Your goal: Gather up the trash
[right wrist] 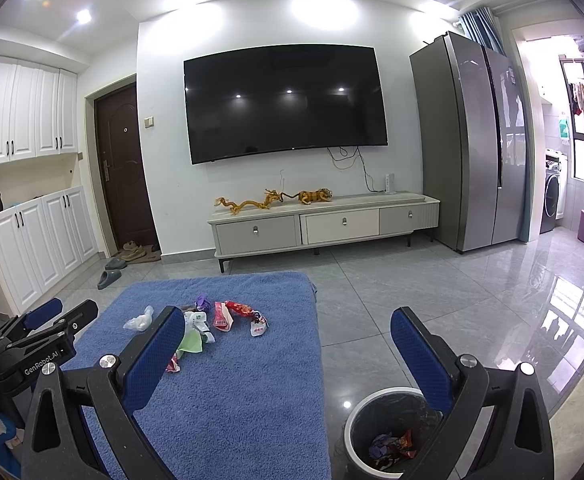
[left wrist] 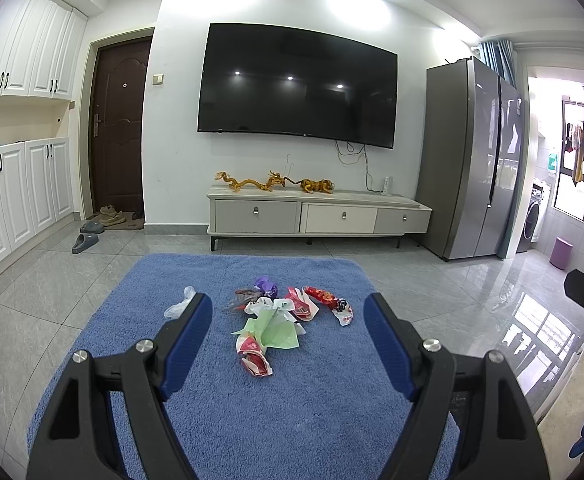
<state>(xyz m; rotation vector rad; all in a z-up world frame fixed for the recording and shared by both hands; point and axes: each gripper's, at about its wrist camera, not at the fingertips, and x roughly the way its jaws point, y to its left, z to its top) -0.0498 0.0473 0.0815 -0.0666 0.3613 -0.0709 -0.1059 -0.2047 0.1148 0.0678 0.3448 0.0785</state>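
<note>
1. Jaws on our left gripper (left wrist: 289, 330) stand wide apart with nothing between the blue pads; they hover above the near part of the bench (left wrist: 324, 400), tilted slightly down toward the wrappers.
2. Our right gripper (right wrist: 287, 354) is likewise released and empty, its left finger over the bench edge, its right finger over the floor beside it.
3. We can read "GenRobot.AI" in white on the left gripper's black body in the right wrist view; smaller print below it is too blurred to read.
4. Crumpled trash (left wrist: 287, 312) lies loosely clustered on the blue fuzzy cover of the bench: a pale green paper (left wrist: 277, 330), red-and-white wrappers, a purple scrap (left wrist: 265, 285), and a clear plastic piece (left wrist: 177, 306) apart to the left. Any print on them is too small to read.
5. On the floor just right of the bench stands a round bin (right wrist: 352, 440) with a white rim and dark liner; it holds a few purple and red wrappers (right wrist: 392, 446).
</note>
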